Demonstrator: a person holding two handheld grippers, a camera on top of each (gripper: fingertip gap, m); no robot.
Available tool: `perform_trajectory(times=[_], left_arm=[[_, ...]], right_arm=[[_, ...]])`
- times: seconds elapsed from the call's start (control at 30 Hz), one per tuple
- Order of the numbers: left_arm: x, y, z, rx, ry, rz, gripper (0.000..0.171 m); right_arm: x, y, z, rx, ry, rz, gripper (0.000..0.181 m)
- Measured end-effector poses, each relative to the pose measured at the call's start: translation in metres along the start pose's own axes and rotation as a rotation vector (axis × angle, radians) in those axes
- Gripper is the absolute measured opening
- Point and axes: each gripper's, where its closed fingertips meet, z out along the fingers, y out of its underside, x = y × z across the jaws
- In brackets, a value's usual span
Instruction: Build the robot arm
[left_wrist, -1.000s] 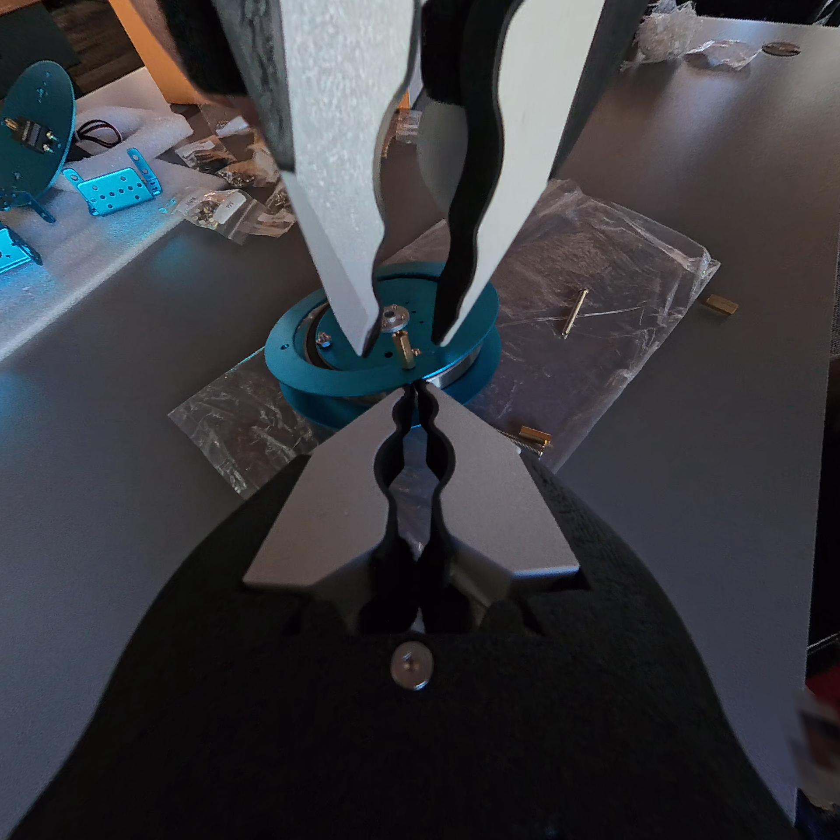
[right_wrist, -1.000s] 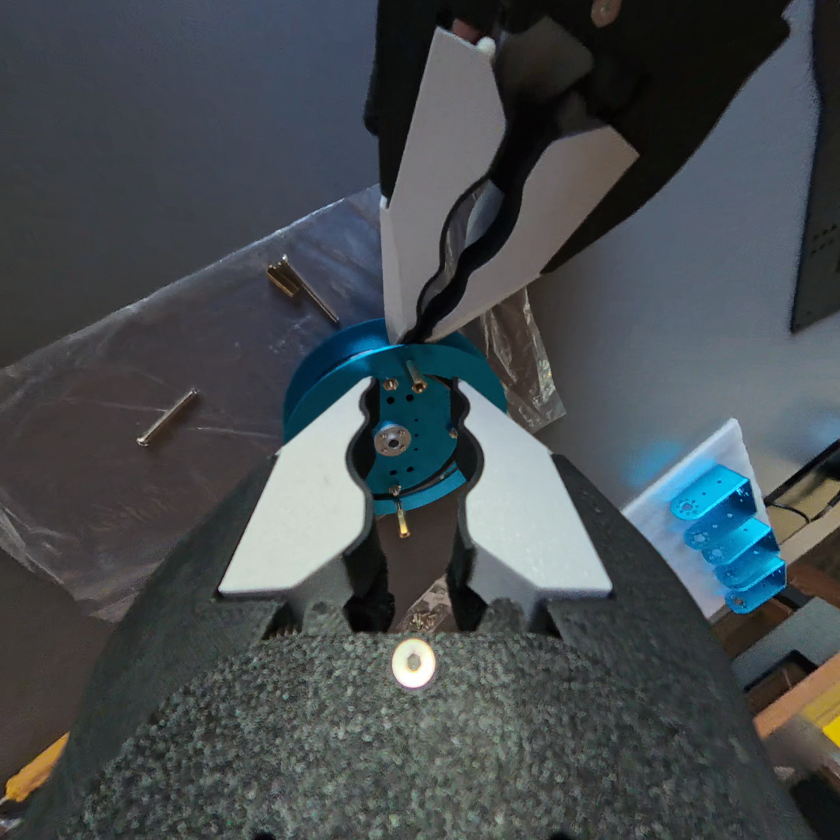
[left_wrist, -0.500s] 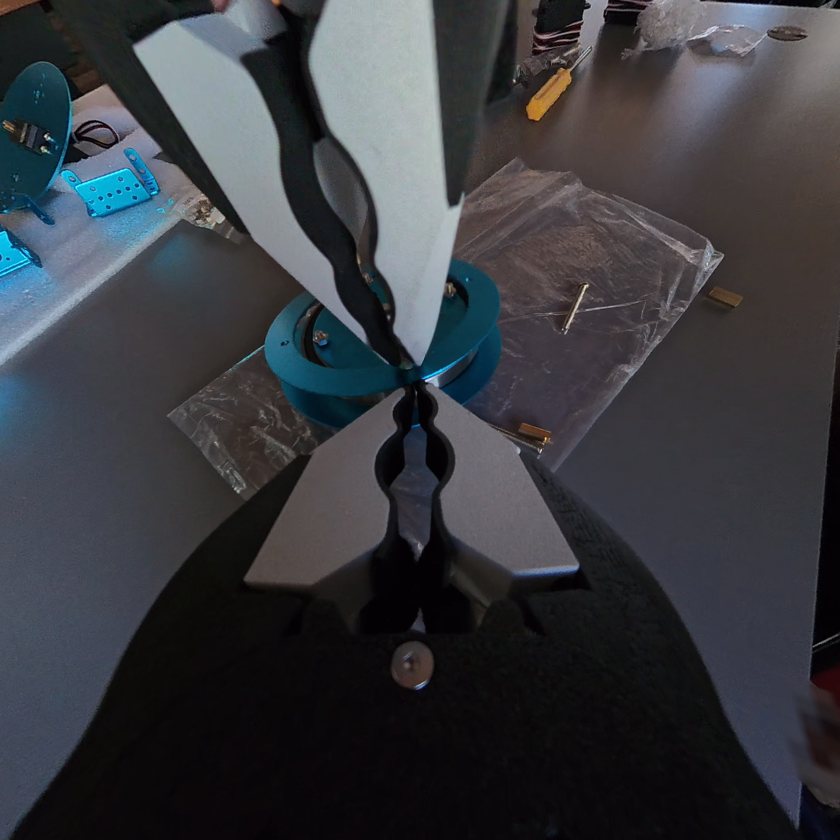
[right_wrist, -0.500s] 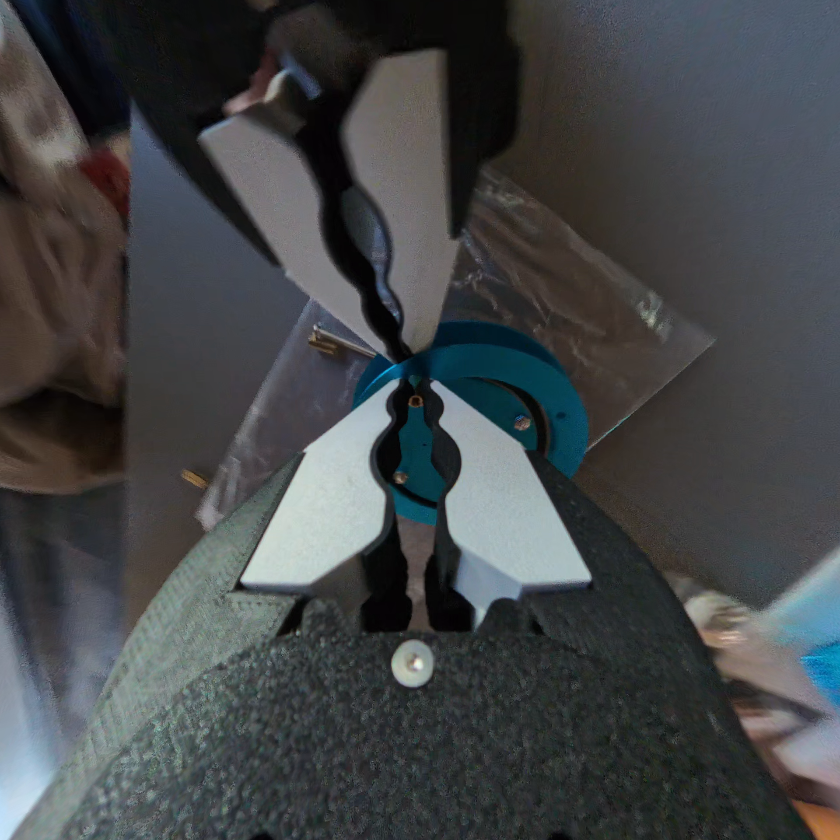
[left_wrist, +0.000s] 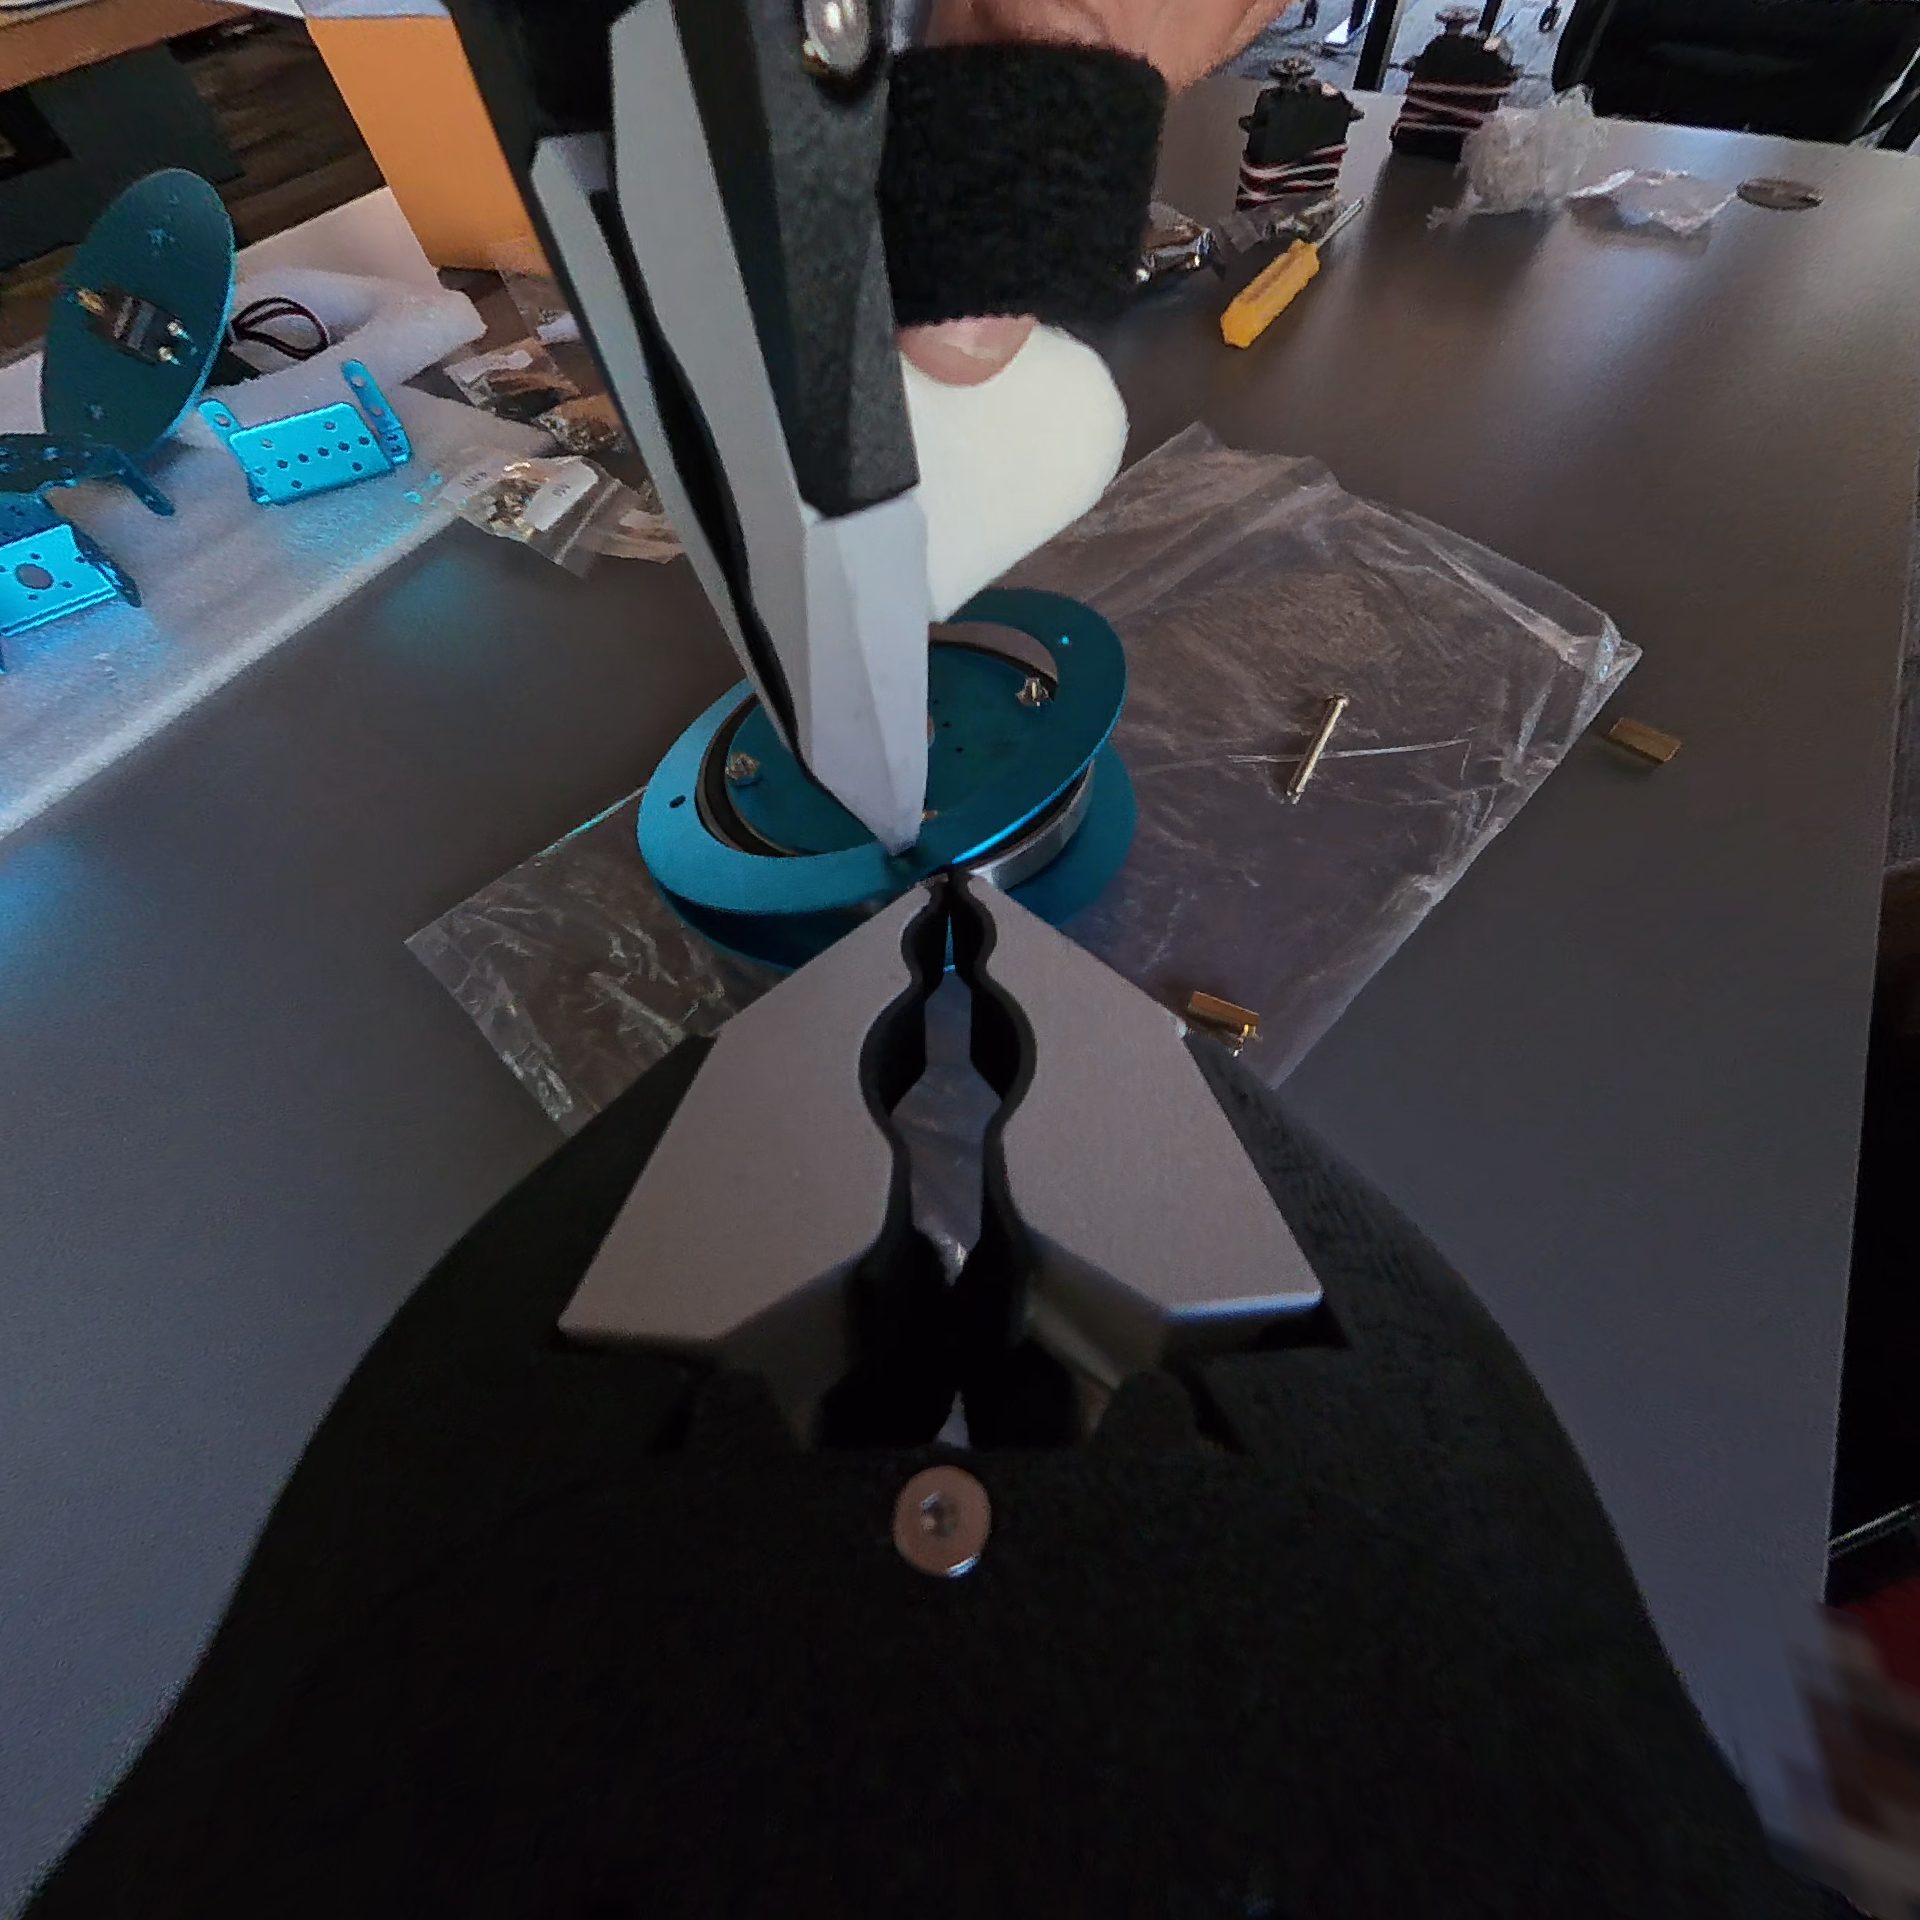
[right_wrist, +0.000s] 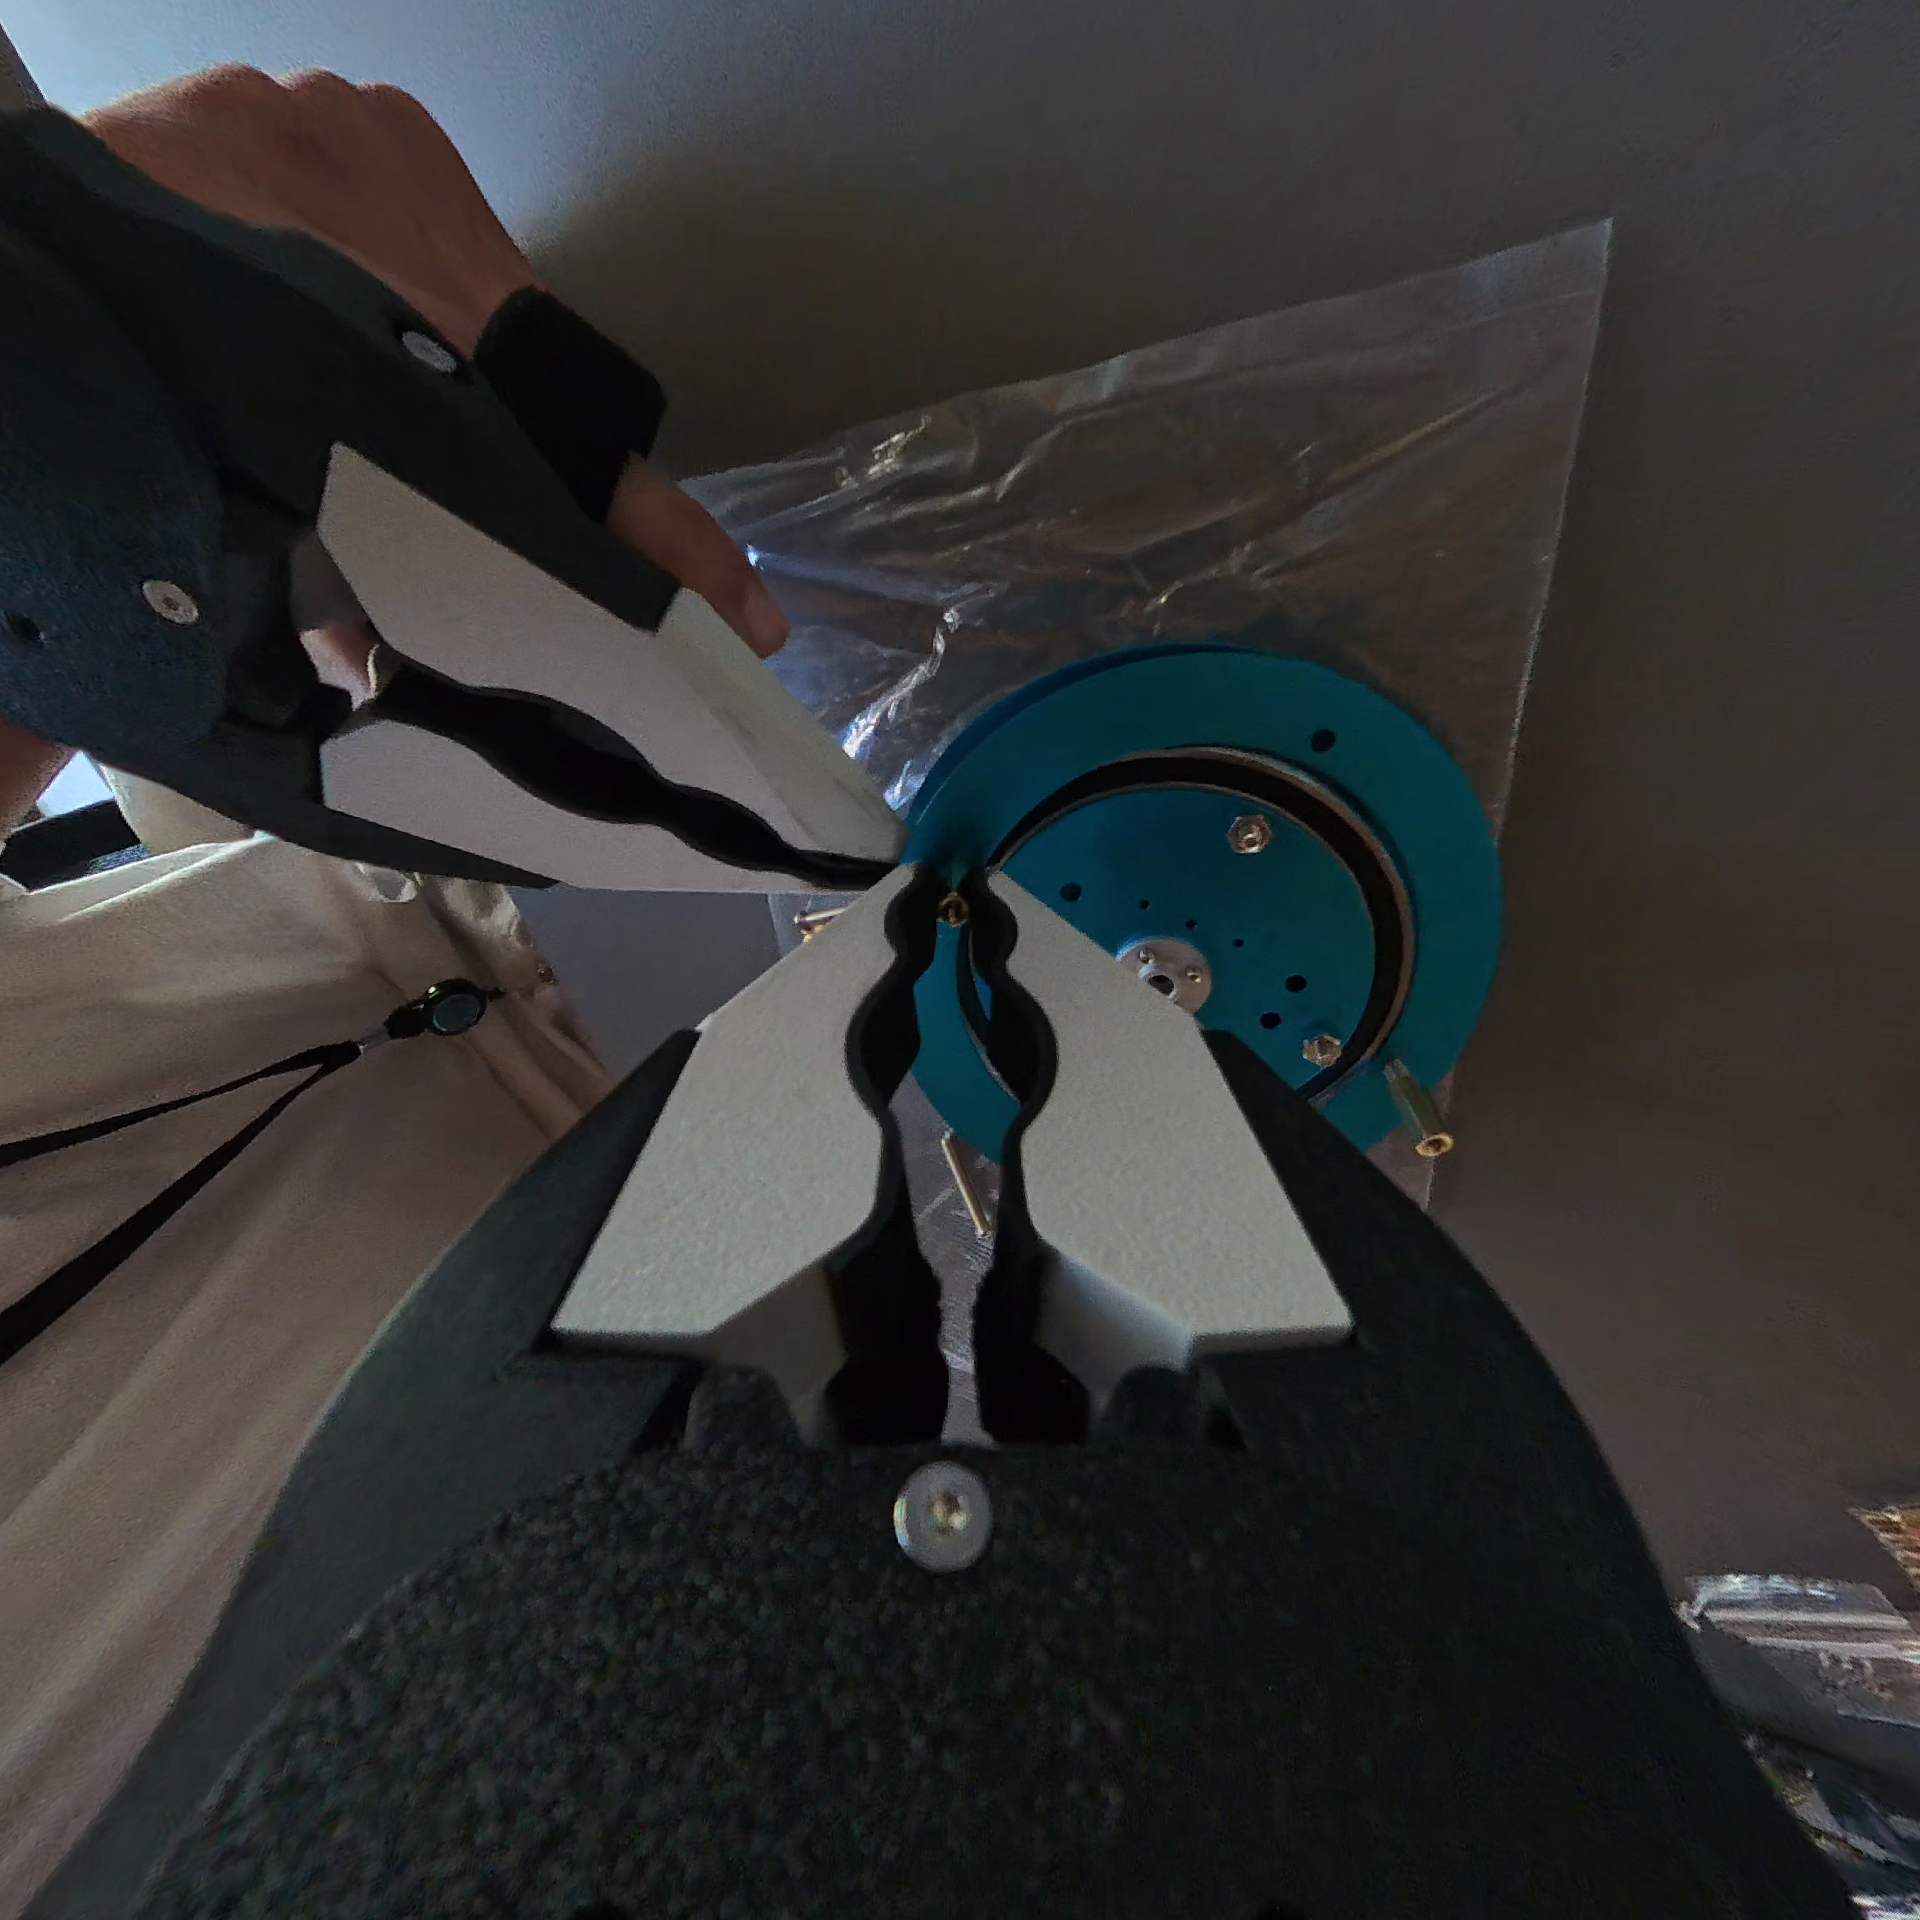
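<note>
My L gripper (left_wrist: 943, 883) is clamped on the blue disc (left_wrist: 1081, 675) rim, disc on a plastic bag (left_wrist: 1351, 644); R gripper (right_wrist: 951, 894) pinches a brass standoff (right_wrist: 952, 909) there. No legible writing

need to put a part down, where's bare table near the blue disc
Bare grey table lies right of the clear plastic sheet, past the brass spacer, and left of the blue disc assembly. Crowded: the sheet with its loose pin, and the far left with blue brackets and small bags.
</note>
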Motion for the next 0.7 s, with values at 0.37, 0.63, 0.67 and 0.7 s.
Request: perform_trajectory(times=[0.37, 0.63, 0.67, 0.7], left_arm=[[-0.014, -0.006, -0.002, 0.043, -0.033, -0.149, 0.019], [-0.015, -0.015, 0.001, 0.092, -0.009, -0.197, 0.014], [-0.015, -0.015, 0.001, 0.092, -0.009, -0.190, 0.014], [-0.015, -0.016, 0.002, 0.092, -0.009, -0.186, 0.014]], right_arm=[[0.001, -0.004, -0.012, 0.119, -0.070, 0.056, 0.004], [-0.001, -0.003, -0.018, 0.183, -0.151, 0.069, 0.004], [-0.002, -0.002, -0.018, 0.183, -0.162, 0.070, 0.004], [-0.001, -0.002, -0.018, 0.185, -0.164, 0.064, 0.004]])
